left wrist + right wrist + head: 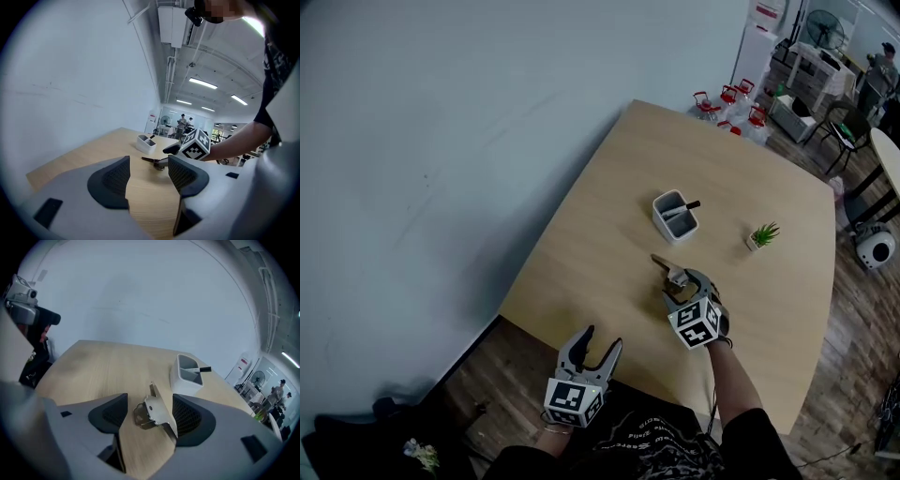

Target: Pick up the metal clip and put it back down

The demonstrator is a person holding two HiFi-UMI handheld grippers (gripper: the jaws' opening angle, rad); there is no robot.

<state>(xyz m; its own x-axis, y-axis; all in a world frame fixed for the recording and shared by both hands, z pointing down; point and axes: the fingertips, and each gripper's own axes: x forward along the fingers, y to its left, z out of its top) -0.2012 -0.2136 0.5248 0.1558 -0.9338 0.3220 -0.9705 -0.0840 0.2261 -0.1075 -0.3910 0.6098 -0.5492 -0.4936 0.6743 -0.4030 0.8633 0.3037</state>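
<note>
The metal clip (pixel 154 411) is a silver spring clamp. It sits between the jaws of my right gripper (pixel 149 416), leaning against the right pad (pixel 187 416) and apart from the left one. The jaws stand wide, so that gripper is open. In the head view the clip (pixel 669 271) pokes out ahead of my right gripper (pixel 680 283) over the middle of the wooden table (pixel 609 234). My left gripper (pixel 602 337) hangs open and empty at the table's near edge. From its own view the clip (pixel 157 162) shows beyond the left gripper (pixel 149 171).
A white desk organizer (pixel 675 216) holding a black marker stands just beyond the clip. A small potted plant (pixel 762 234) is to its right. Water jugs with red handles (pixel 727 101) stand on the floor past the table's far corner. A pale wall runs along the left.
</note>
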